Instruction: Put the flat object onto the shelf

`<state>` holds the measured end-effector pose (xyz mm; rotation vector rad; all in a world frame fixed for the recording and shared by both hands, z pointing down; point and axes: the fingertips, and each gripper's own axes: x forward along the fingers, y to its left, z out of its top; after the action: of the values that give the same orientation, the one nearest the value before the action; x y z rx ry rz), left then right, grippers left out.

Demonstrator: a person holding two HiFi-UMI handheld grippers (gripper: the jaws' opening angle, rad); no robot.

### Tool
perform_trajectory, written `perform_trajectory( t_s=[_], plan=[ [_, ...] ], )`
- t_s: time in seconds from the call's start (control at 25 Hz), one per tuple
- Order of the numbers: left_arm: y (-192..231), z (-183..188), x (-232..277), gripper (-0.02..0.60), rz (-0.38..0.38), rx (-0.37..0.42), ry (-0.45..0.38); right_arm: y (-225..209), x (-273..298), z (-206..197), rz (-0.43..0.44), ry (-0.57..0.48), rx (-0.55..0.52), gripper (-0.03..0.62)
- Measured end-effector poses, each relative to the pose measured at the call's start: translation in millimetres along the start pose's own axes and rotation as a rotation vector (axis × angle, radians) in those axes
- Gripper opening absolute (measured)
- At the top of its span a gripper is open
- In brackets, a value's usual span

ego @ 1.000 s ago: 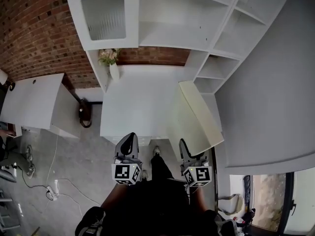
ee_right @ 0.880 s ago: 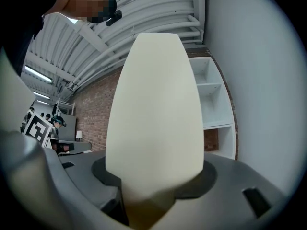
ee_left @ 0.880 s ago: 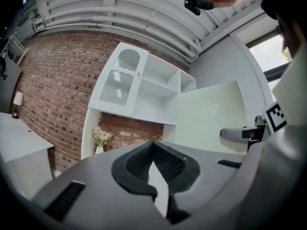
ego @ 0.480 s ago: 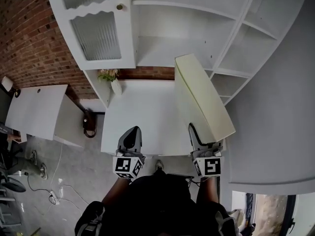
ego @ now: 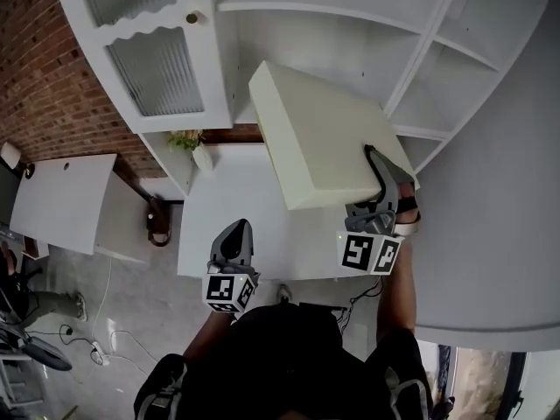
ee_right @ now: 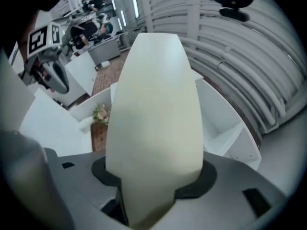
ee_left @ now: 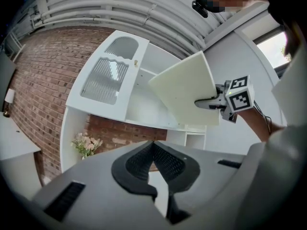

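Note:
The flat object (ego: 319, 134) is a cream rectangular board, held up in the air and tilted in front of the white shelf unit (ego: 302, 11). My right gripper (ego: 385, 171) is shut on the board's near right edge; in the right gripper view the board (ee_right: 153, 104) rises out of the jaws and hides most of what lies ahead. The board's far corner overlaps the wide middle compartment in the head view. My left gripper (ego: 234, 241) hangs low over the front edge of the white table (ego: 223, 208), shut and empty. The left gripper view shows the board (ee_left: 184, 92) and the right gripper (ee_left: 211, 101).
A cabinet door with ribbed glass (ego: 157, 68) stands at the shelf unit's left. A small vase of flowers (ego: 194, 144) sits at the table's back left. Smaller cubbies (ego: 455, 68) are to the right. A white side desk (ego: 57, 199) stands left by the brick wall (ego: 35, 68).
The right gripper has lifted the board from on edge beside the table and swung it up and left, flatter, toward the shelf. The left gripper has barely moved.

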<state>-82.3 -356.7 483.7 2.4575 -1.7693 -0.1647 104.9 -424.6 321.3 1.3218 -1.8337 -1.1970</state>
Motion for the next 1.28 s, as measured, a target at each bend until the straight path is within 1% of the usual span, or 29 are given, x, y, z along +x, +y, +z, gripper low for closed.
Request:
perform_trajectory(
  t_s=[0.24,0.32,0.44,0.6,0.72,0.84,1.04,1.16,1.28],
  plan=[
    [8.3,-3.9,-0.1,0.009,0.028,0.008,0.005,24.5,41.6,-13.7,0.021,0.098,-0.244,0.284],
    [10.3,-4.9,0.4,0.009,0.034,0.006,0.006,35.4,55.5,-17.6,0.043,0.125,-0.295,0.284],
    [9.2,-5.7,1.2,0.009,0.035,0.004,0.006,50.9,75.2,-28.6,0.082,0.176,-0.343,0.284],
    [8.3,-8.1,2.2,0.009,0.037,0.002,0.014,70.1,92.9,-43.1,0.118,0.231,-0.386,0.284],
    [11.1,-9.6,2.7,0.009,0.045,0.007,0.015,80.0,103.4,-48.4,0.114,0.252,-0.432,0.288],
    [12.8,-13.9,3.7,0.009,0.051,-0.009,0.037,82.8,115.0,-51.5,0.109,0.255,-0.434,0.299],
    [16.7,-16.4,8.8,0.009,0.058,-0.009,0.037,88.7,140.9,-60.6,0.109,0.251,-0.435,0.31],
    [17.4,-20.2,12.1,0.009,0.059,-0.019,0.058,99.3,156.3,-68.0,0.147,0.249,-0.423,0.321],
    [18.4,-22.4,16.6,0.009,0.063,-0.017,0.057,107.4,169.8,-73.6,0.18,0.249,-0.426,0.341]
  ],
)
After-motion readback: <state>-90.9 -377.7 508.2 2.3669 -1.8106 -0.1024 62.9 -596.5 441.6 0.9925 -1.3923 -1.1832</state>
